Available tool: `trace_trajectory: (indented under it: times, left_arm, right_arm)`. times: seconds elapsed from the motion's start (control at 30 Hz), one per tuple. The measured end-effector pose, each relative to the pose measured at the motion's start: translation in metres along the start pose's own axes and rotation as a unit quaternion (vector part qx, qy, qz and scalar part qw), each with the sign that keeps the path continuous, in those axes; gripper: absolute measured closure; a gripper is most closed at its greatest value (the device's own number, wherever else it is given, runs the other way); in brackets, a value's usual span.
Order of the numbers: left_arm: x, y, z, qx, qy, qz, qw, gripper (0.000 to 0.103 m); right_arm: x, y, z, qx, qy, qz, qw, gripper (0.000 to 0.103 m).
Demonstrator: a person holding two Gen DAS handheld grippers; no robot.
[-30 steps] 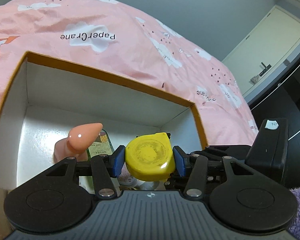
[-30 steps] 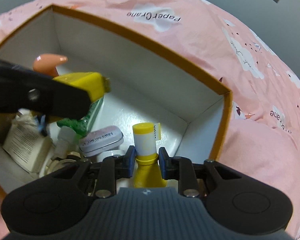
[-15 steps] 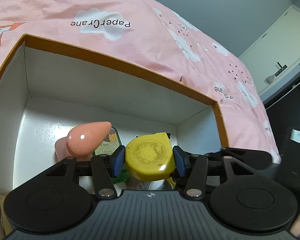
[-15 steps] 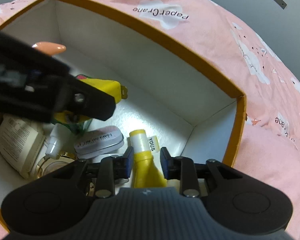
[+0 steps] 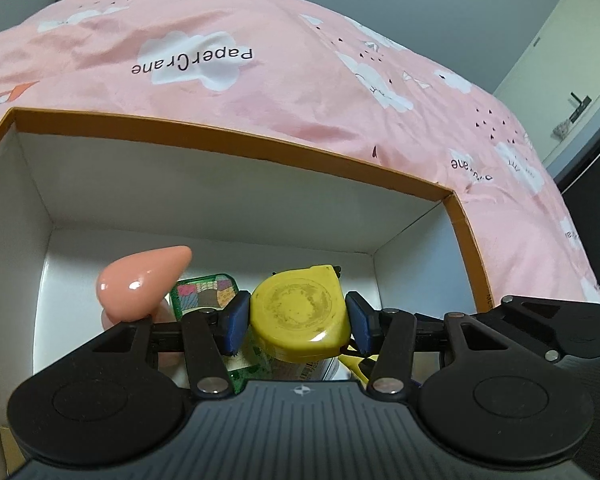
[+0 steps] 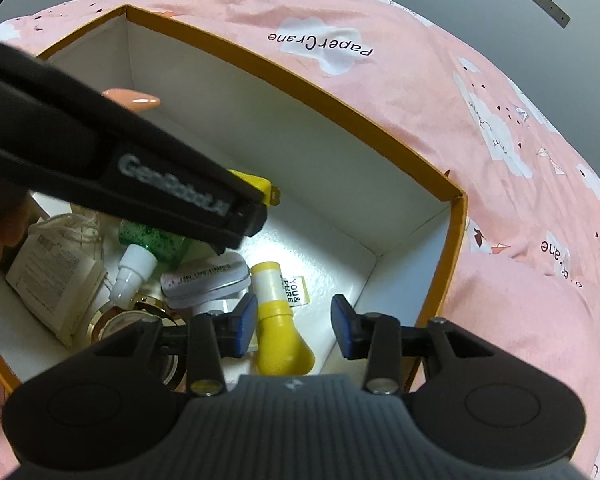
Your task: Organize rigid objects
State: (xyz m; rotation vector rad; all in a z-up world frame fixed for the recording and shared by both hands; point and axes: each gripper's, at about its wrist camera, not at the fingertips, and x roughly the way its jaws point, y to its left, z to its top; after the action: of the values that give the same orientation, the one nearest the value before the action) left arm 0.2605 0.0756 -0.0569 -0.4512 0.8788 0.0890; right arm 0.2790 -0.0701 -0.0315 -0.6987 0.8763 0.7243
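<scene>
An orange-rimmed white box [image 5: 228,136] [image 6: 340,100] sits on a pink bed cover. My left gripper [image 5: 298,312] is shut on a yellow tape measure [image 5: 300,312], held over the box's inside; the tape measure's tip [image 6: 266,188] shows past the left gripper's finger in the right wrist view. My right gripper [image 6: 294,320] is opening low in the box's right corner. A yellow tube with a white label [image 6: 276,320] lies on the box floor between its blue pads, which stand apart from it.
In the box lie a peach cone-shaped piece [image 5: 140,284] [image 6: 134,98], a green bottle with a white cap [image 6: 144,248], a small grey tin [image 6: 204,280], a folded paper packet [image 6: 52,272] and a gold-rimmed round case [image 6: 116,320]. The pink bed cover [image 5: 260,92] surrounds the box.
The right gripper's pads have parted and let go of the yellow tube, which tipped from upright to lying on the box floor. The left gripper carried the tape measure deeper over the box.
</scene>
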Motion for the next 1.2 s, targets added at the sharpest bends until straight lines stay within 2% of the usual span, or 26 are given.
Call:
trace_trajectory:
  times: [0.3, 0.47, 0.6, 0.93, 1.1, 1.2]
  left_arm:
    - [0.003, -0.004, 0.0, 0.019, 0.002, 0.019, 0.9996, 0.045]
    - [-0.001, -0.007, 0.002, 0.029, -0.006, 0.021, 0.9993, 0.037]
    - [-0.007, -0.008, 0.002, 0.028, -0.014, 0.021, 0.9993, 0.036]
    - [-0.043, -0.02, 0.005, 0.042, -0.078, 0.016, 0.9959, 0.033]
    - [-0.065, -0.024, 0.002, 0.052, -0.115, 0.028, 0.9916, 0.03]
    - [-0.083, -0.024, -0.002, 0.05, -0.144, 0.031, 0.9879, 0.025]
  right_arm:
    - [-0.003, -0.004, -0.001, 0.008, 0.001, 0.0, 1.0, 0.059]
    - [-0.006, -0.003, -0.002, 0.009, 0.0, 0.002, 1.0, 0.057]
    - [0.0, -0.004, 0.001, 0.009, 0.0, 0.002, 1.0, 0.056]
    - [-0.017, -0.005, 0.002, 0.022, -0.018, -0.002, 1.0, 0.044]
    - [-0.035, -0.006, -0.003, 0.034, -0.038, -0.007, 0.999, 0.035]
    - [-0.048, -0.004, -0.006, 0.041, -0.051, -0.01, 0.998, 0.033]
